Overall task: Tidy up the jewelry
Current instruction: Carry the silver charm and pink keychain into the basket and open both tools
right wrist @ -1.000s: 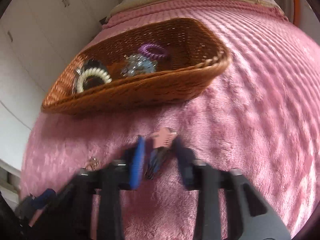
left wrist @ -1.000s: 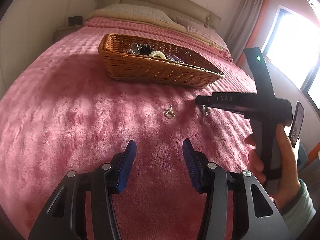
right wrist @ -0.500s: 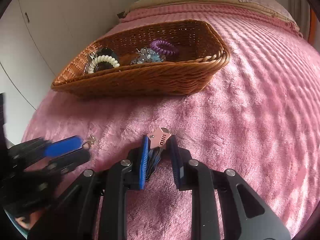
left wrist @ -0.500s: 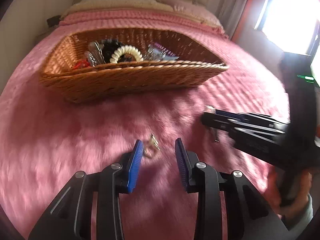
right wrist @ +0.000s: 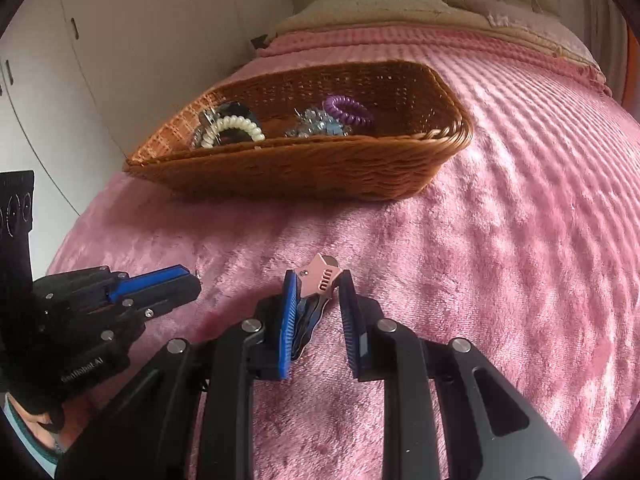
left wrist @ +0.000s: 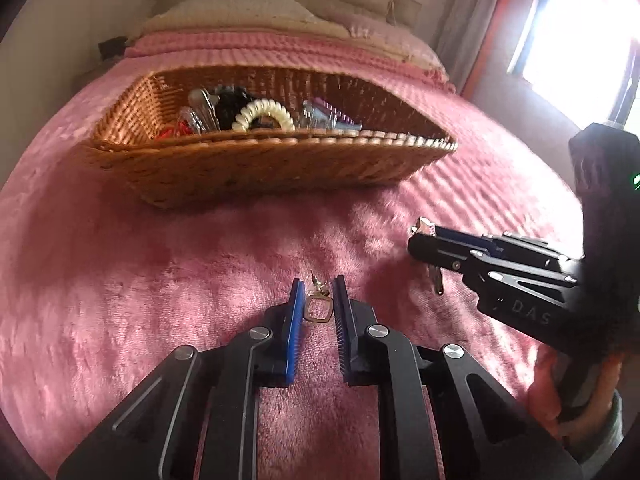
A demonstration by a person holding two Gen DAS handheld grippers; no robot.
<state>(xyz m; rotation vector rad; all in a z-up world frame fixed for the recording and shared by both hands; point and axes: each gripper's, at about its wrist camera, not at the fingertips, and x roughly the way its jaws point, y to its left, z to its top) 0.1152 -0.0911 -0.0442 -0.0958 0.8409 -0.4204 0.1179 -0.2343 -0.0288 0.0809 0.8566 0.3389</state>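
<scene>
While the right gripper (right wrist: 318,284) holds the pink hair clip (right wrist: 320,280), the left gripper (left wrist: 318,294) jaws have just been closing around the gold earring (left wrist: 319,308); basket (left wrist: 260,168) at 12 o'clock: both ready to lift

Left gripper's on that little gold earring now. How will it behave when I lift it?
The gold earring looks thin and light, so it lifts easily. Its open frame and post between the left gripper pads may let it swivel. If dropped, the plush blanket could snag it.
</scene>
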